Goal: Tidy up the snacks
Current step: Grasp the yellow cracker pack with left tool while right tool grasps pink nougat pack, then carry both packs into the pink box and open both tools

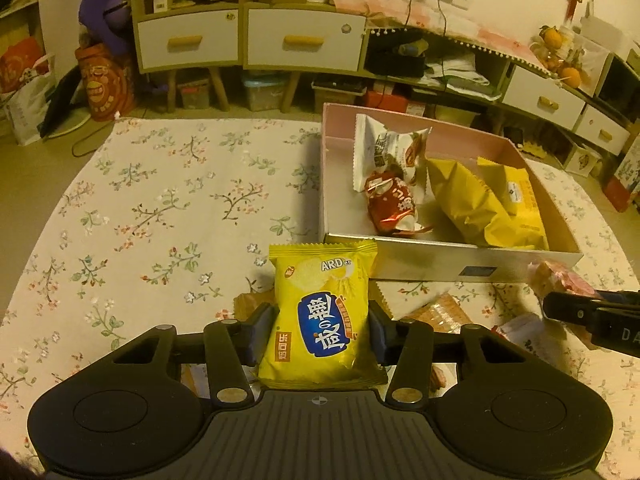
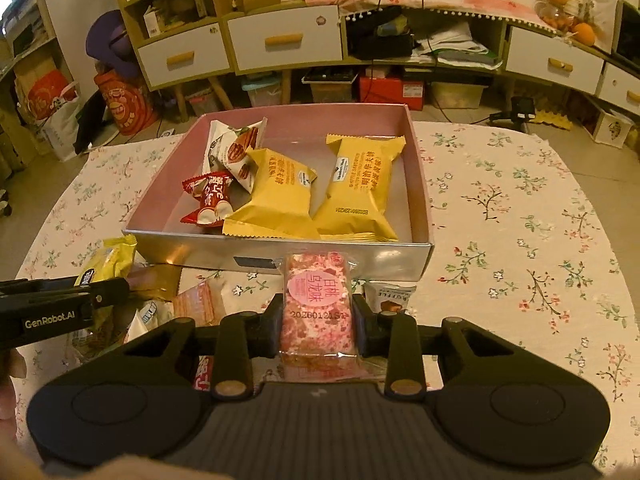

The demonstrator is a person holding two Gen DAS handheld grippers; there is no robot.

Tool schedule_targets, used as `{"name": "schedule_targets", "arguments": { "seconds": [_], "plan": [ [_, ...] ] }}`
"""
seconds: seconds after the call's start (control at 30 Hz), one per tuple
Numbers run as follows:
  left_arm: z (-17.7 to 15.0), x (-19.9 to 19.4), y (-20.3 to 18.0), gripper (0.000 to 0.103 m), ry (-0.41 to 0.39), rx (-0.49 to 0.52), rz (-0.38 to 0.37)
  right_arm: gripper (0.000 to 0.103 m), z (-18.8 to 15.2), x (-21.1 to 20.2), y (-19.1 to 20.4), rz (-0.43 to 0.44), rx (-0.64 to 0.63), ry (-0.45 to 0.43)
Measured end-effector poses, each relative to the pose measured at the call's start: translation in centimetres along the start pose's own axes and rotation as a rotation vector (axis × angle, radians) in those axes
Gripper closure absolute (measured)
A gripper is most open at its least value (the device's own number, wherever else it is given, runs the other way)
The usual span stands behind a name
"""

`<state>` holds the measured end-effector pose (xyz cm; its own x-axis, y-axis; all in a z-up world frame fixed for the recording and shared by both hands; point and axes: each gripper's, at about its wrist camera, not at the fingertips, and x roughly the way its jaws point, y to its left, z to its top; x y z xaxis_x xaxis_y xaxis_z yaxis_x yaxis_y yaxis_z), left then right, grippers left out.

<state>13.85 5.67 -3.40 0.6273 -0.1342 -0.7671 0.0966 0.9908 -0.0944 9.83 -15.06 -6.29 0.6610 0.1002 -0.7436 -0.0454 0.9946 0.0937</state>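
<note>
Both grippers are holding a snack right now. The left gripper [image 1: 322,330] is squeezed shut on a yellow chip bag [image 1: 322,316], with one pad on each side of it. The right gripper [image 2: 318,318] is squeezed shut on a pink snack bar [image 2: 318,312] in clear wrap. Both snacks are up in front of the open box [image 2: 420,184], just on the near side of it, not in it yet. The box sits on the flowery tablecloth [image 1: 160,200]. It already has two yellow packs [image 2: 320,196], a white pack [image 2: 232,148] and a red candy [image 2: 208,200] in it. More snacks [image 2: 196,304] lie in a pile on the cloth between the two grippers. I think a few things could go wrong. The chip bag is puffy and slippery, so it could slide out, or the chips could break if it is squeezed too hard. The two grippers are close together, so they could bump each other going to the box. A snack held too low could hit the near wall of the box and push it away. The right side of the box looks full, so the bar may land on top and slip off.
</note>
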Motion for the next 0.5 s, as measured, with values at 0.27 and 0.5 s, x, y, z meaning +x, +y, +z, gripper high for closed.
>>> {"name": "schedule_targets", "arguments": {
  "seconds": [0.27, 0.5],
  "plan": [
    [0.7, -1.2, -0.7, 0.057, -0.033, -0.004, -0.02, 0.073, 0.5, -0.9, -0.3, 0.012, 0.016, -0.015],
    [1.2, -1.7, -2.6, 0.057, -0.05, -0.025, -0.058, 0.073, 1.0, -1.5, -0.9, 0.023, 0.056, -0.036]
  ]
}}
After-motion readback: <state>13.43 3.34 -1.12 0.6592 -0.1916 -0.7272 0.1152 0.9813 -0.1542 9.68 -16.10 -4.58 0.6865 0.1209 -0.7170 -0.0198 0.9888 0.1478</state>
